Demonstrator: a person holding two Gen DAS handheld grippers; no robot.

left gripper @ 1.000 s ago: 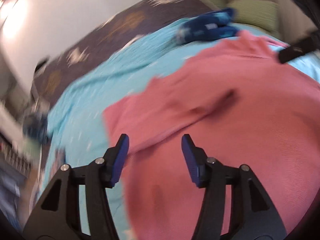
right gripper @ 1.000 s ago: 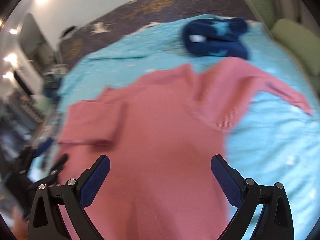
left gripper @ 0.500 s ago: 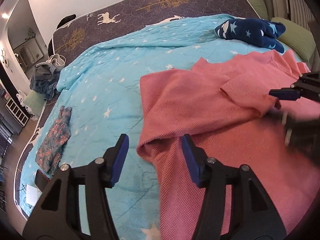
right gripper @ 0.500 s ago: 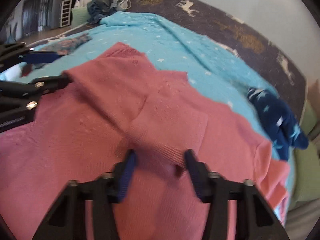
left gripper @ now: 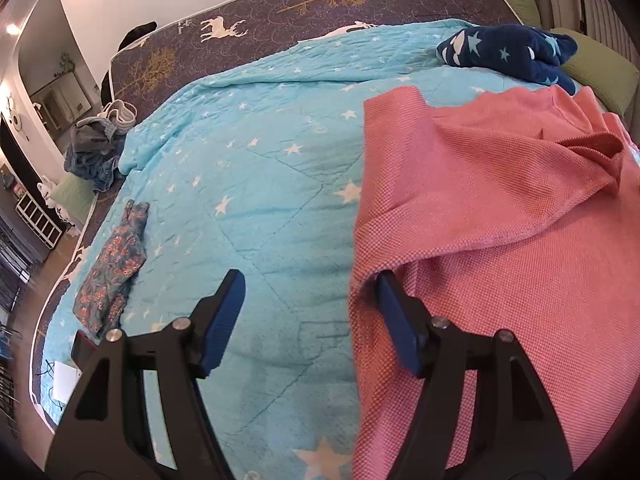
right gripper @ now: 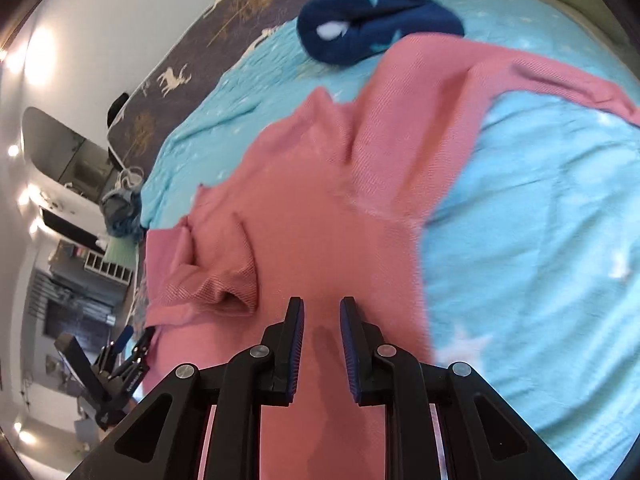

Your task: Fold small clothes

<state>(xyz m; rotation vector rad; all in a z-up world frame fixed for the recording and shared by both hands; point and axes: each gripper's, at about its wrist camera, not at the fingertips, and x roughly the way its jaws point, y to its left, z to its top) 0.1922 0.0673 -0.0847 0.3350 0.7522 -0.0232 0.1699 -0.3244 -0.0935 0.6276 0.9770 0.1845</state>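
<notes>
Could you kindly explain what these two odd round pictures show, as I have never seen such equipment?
There is no robot: a person holds a two-finger clamp in each hand, each with a wide-angle camera looking along its fingers. One picture is from the left gripper, which is open at the edge of a pink sweater. The other is from the right gripper, hovering over the same sweater, nearly closed but holding nothing. The sweater lies on a turquoise star-print quilt, with a navy star-print garment and a floral garment nearby.

The right tongs (right gripper: 321, 322) hover over a pink knit sweater (right gripper: 320, 216), jaws narrowly parted, on a turquoise star-print quilt (right gripper: 540, 220); a navy starred fleece garment (right gripper: 372, 20) lies beyond.
</notes>
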